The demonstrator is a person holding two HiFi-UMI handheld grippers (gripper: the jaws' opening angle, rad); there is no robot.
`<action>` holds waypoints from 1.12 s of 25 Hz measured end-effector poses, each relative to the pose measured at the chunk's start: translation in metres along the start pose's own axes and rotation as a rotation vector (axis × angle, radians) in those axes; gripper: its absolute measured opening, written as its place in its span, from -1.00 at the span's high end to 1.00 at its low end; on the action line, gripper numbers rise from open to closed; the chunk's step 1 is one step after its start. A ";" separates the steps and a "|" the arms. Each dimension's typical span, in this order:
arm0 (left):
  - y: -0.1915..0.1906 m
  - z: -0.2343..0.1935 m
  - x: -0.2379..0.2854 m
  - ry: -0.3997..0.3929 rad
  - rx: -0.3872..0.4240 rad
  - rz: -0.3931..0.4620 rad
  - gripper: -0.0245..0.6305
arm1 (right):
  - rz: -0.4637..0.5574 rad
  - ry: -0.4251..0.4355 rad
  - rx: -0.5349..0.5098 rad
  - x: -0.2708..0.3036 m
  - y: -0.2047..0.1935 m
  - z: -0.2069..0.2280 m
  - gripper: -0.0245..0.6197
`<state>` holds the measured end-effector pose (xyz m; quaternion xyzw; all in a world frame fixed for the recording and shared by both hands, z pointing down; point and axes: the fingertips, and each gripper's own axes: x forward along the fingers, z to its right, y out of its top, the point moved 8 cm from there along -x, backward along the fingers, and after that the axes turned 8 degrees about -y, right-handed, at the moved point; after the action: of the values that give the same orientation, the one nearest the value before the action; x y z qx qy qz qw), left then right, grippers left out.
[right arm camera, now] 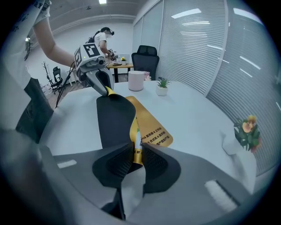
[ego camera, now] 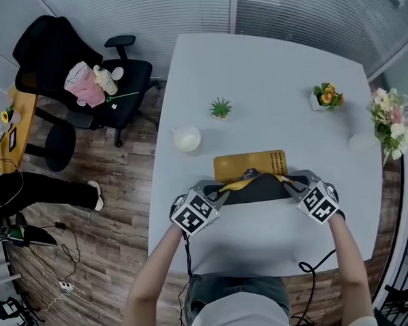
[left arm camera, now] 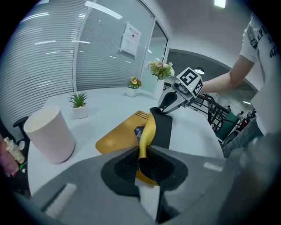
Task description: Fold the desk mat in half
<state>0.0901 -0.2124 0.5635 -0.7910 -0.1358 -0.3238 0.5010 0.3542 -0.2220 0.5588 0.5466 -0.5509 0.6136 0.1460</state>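
Observation:
The desk mat [ego camera: 250, 166], yellow on top and black underneath, lies on the white table [ego camera: 267, 67] in the head view. Its near edge is lifted and curled back, showing the black underside [ego camera: 256, 188]. My left gripper [ego camera: 220, 191] is shut on the mat's near left corner [left arm camera: 144, 151]. My right gripper [ego camera: 292, 185] is shut on the near right corner [right arm camera: 135, 151]. In the left gripper view the yellow face [left arm camera: 120, 134] lies flat beyond the raised edge; the right gripper view shows the black underside [right arm camera: 115, 121] bulging up.
A white cup [ego camera: 187, 138] stands left of the mat, a small green plant [ego camera: 220, 108] behind it. A flower pot [ego camera: 325, 96] and a vase of flowers [ego camera: 389, 118] sit at the right. An office chair [ego camera: 76, 70] holding items stands off the table's left.

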 end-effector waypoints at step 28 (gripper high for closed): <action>0.004 -0.062 0.025 0.119 -0.206 0.073 0.68 | -0.006 -0.121 0.185 0.060 0.015 0.044 0.65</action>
<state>0.0875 -0.2717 0.5944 -0.8221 -0.0432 -0.3640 0.4357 0.3432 -0.2897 0.5916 0.5955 -0.4980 0.6271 0.0634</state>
